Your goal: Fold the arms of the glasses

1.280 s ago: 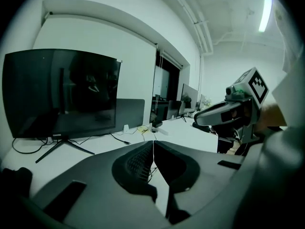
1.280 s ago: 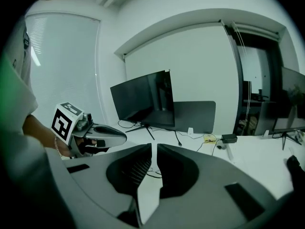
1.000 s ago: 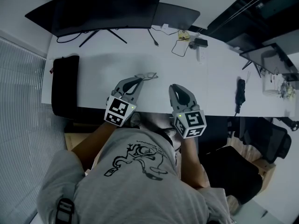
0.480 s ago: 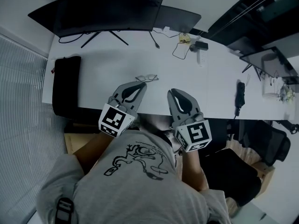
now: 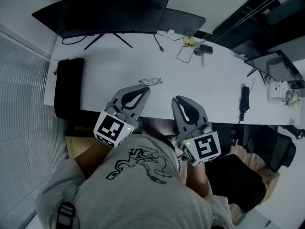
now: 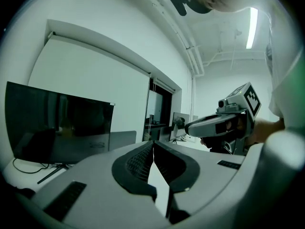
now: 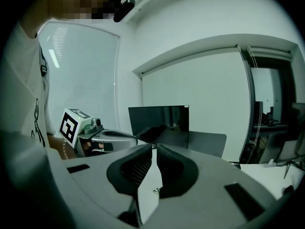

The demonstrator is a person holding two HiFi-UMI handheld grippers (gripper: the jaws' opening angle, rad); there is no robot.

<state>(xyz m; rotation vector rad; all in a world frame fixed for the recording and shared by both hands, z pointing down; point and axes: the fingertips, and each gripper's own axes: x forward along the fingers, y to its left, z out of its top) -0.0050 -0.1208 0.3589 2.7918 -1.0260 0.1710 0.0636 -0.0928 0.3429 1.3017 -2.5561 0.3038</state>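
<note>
Dark and thin-rimmed, the one pair of glasses (image 5: 150,81) lies on the white desk (image 5: 114,66), near the front edge and roughly midway along it. At this size I cannot tell whether its arms are folded.

Two grippers are over the desk's front edge, one on each side of the glasses. The left gripper (image 5: 143,89) points at the glasses, its tip near them but not touching. In its own view the jaws meet at the tips with nothing between them. The right gripper (image 5: 178,100) is a little further off, to the right. Its jaws are drawn together too (only a sliver of desk shows between the pads) and hold nothing. Each gripper carries one marker cube at its rear, two cubes in all.

Further out, a black bag (image 5: 68,87) sits at the desk's left end. A slim black object (image 5: 245,96) lies towards the right end.

Along the back stand two monitors, both dark: a wide curved monitor (image 5: 109,11) and a smaller monitor (image 5: 183,19) beside it. Some loose cables and a small adapter (image 5: 205,47) lie near them. The person's grey T-shirt (image 5: 138,185) fills the bottom of the head view.
</note>
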